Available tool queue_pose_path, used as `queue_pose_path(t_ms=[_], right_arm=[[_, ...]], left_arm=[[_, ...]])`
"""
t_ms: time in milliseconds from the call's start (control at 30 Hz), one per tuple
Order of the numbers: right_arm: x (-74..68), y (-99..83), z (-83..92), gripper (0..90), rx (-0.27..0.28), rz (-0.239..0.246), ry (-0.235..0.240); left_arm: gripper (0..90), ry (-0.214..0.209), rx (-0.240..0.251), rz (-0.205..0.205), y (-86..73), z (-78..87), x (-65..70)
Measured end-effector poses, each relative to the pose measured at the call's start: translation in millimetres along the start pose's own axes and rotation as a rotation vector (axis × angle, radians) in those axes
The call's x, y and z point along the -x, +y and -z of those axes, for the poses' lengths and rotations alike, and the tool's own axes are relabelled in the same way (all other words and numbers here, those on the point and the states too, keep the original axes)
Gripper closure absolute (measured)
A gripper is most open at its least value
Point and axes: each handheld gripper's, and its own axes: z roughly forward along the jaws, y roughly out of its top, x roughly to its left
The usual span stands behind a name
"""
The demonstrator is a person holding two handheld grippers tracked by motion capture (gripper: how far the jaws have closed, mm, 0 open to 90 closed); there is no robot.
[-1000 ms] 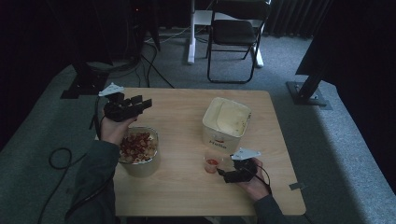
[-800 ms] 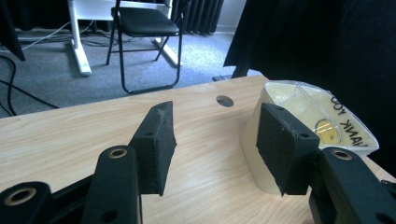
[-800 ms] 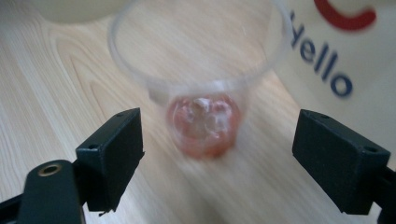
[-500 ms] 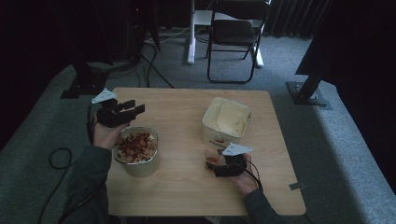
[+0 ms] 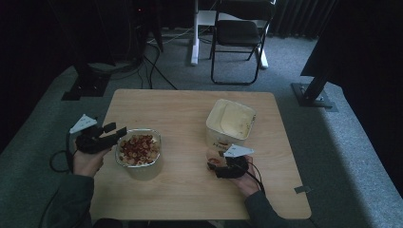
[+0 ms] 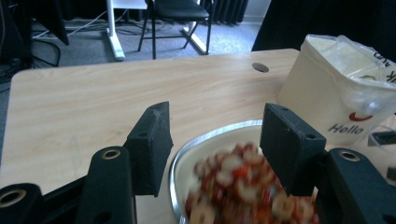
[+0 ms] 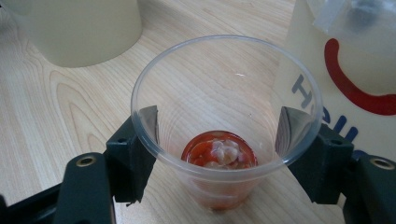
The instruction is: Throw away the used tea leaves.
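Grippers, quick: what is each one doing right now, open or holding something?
Left gripper: open, holding nothing, fingers spread over the rim of the metal bowl.
Right gripper: has just been closing, fingers now shut on the clear plastic cup.

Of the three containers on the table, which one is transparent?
The small clear plastic cup, with red pieces at its bottom, gripped by the right gripper. The metal bowl and cream tub are opaque.
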Motion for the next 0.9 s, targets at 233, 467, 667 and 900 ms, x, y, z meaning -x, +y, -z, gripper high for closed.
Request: queue_pose_path(t_ms=[233,467,667,900], right_arm=[[0.4,0.2,-0.1,30.3,-0.003,-0.001,0.000],[-0.1,0.7,-0.1,30.2,-0.008,0.004,-0.006],[0.3,0.7,-0.2,30.1,-0.008,0.004,-0.006],[0.4,0.6,-0.2,30.2,-0.006,0.004,-0.013]], left_arm=[[43.3,-0.001,0.003,0.071,-40.5,26.0,-14.8],[43.7,0.018,-0.012,0.099,-79.7,48.3,-15.6],[47.1,-0.013,-0.067,0.076,-107.5,43.6,-2.9],[41.5,-0.068,-0.121,0.004,-115.2,20.2,21.1]])
